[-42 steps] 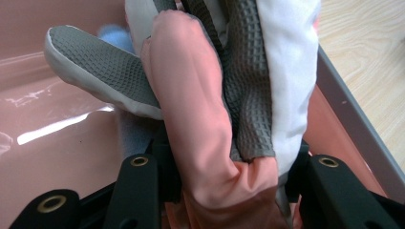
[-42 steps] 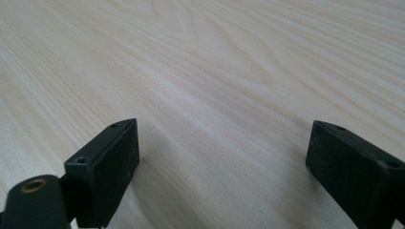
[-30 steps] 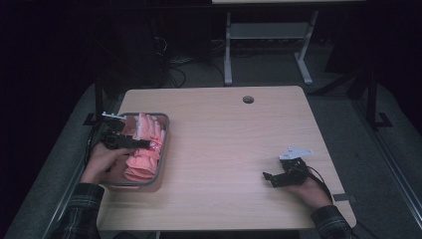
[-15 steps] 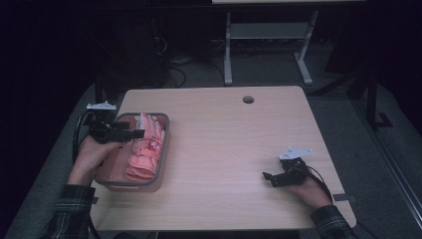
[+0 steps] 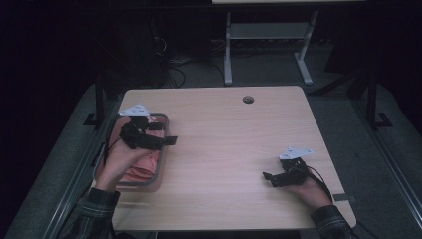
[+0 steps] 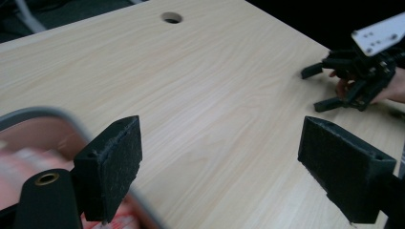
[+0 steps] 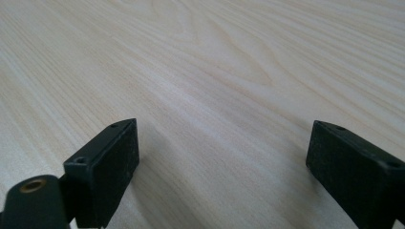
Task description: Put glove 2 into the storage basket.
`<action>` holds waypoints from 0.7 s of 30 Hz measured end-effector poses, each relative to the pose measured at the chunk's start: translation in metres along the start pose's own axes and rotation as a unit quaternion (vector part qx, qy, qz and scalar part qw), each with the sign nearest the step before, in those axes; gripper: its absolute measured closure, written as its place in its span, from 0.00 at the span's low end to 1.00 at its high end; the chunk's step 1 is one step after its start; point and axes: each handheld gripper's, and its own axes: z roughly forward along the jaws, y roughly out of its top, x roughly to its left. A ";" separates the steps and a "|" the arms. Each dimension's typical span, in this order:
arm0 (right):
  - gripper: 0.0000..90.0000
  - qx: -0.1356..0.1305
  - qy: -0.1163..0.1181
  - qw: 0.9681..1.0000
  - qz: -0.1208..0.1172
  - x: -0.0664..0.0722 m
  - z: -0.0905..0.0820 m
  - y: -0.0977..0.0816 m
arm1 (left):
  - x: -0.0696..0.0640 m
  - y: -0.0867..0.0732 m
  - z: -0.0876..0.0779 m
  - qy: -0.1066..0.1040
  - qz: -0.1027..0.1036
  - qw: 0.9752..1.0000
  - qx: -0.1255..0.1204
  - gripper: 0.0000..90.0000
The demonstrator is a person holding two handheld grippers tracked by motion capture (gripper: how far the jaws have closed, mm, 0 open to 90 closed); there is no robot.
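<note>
Tray (image 5: pixel 160 172), grey-rimmed, sits at the left edge of the wooden table (image 5: pixel 224 144), holding pink packets (image 5: pixel 144 167). Your left gripper (image 5: pixel 166 140) hangs over the tray's right rim, jaws wide apart, nothing between them. Your right gripper (image 5: pixel 271 178) rests low at the table's right, well apart, jaws spread, empty.

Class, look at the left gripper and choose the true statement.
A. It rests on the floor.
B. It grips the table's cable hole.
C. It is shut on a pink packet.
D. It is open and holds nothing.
D: the left gripper has its jaws wide apart with only the light wooden table between them, beside the grey-rimmed tray of pink packets.
</note>
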 end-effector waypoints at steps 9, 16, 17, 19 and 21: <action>0.11 0.001 0.000 1.000 0.001 0.000 0.000 0.000 | -0.044 -0.013 0.043 -0.010 0.036 0.999 -0.007 0.16; 0.11 0.000 0.000 1.000 0.000 0.000 0.000 0.000 | -0.066 -0.029 0.077 -0.021 0.054 0.998 0.022 0.16; 0.11 0.000 0.000 1.000 -0.001 0.000 0.000 0.000 | -0.068 -0.033 0.083 -0.023 0.059 0.998 0.028 0.16; 0.11 0.000 0.000 1.000 -0.001 0.000 0.000 0.000 | -0.073 -0.039 0.092 -0.024 0.066 0.997 0.039 0.16; 0.11 0.000 0.000 1.000 -0.001 0.000 0.000 0.000 | -0.078 -0.045 0.102 -0.024 0.071 0.996 0.051 0.16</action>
